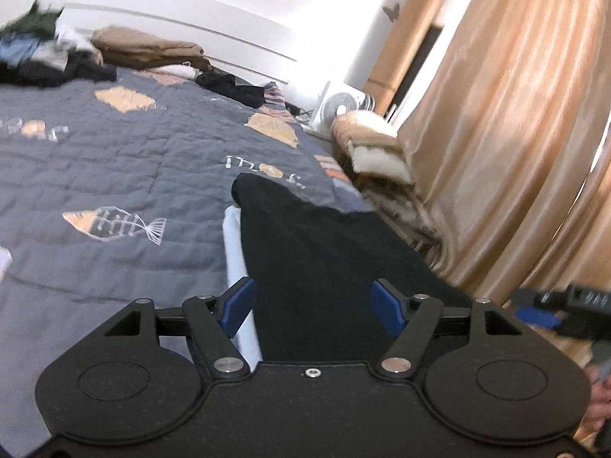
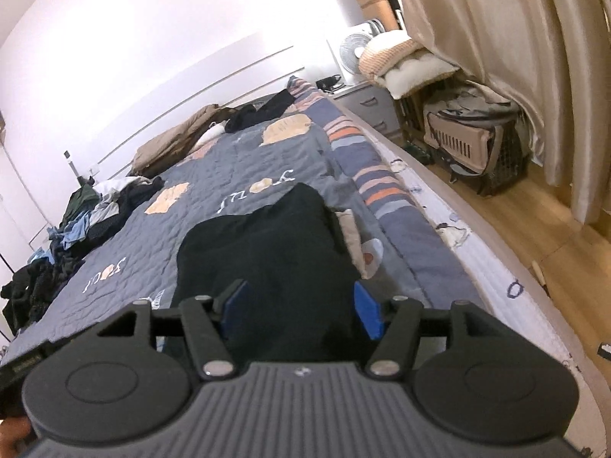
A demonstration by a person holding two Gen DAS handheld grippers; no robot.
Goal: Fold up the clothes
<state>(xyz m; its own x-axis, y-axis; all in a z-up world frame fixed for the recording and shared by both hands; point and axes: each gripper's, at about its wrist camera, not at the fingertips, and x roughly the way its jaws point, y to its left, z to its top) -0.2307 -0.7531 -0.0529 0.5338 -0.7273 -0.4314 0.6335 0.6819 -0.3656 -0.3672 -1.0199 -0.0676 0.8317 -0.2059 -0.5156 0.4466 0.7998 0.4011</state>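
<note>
A folded black garment (image 1: pixel 305 240) lies on the grey quilt (image 1: pixel 114 175) near the bed's right edge, over a pale blue cloth (image 1: pixel 235 244) that sticks out on its left. My left gripper (image 1: pixel 314 307) hovers over the garment's near end, jaws wide apart, and its blue pads (image 1: pixel 238 307) press on nothing. In the right wrist view the same black garment (image 2: pixel 267 236) stretches away from my right gripper (image 2: pixel 301 311), which is also open above it. A beige cloth (image 2: pixel 349 236) peeks out at the garment's right side. The right gripper (image 1: pixel 542 315) shows, blurred, at the left wrist view's right edge.
A heap of unfolded clothes (image 2: pixel 88 213) sits on the far left of the bed, with a brown folded blanket (image 2: pixel 172 145) and dark clothes (image 2: pixel 259 112) near the headboard. Right of the bed are wood floor (image 2: pixel 534 229), a pet carrier (image 2: pixel 469 141), a fan (image 2: pixel 353 49) and curtains (image 1: pixel 496 133).
</note>
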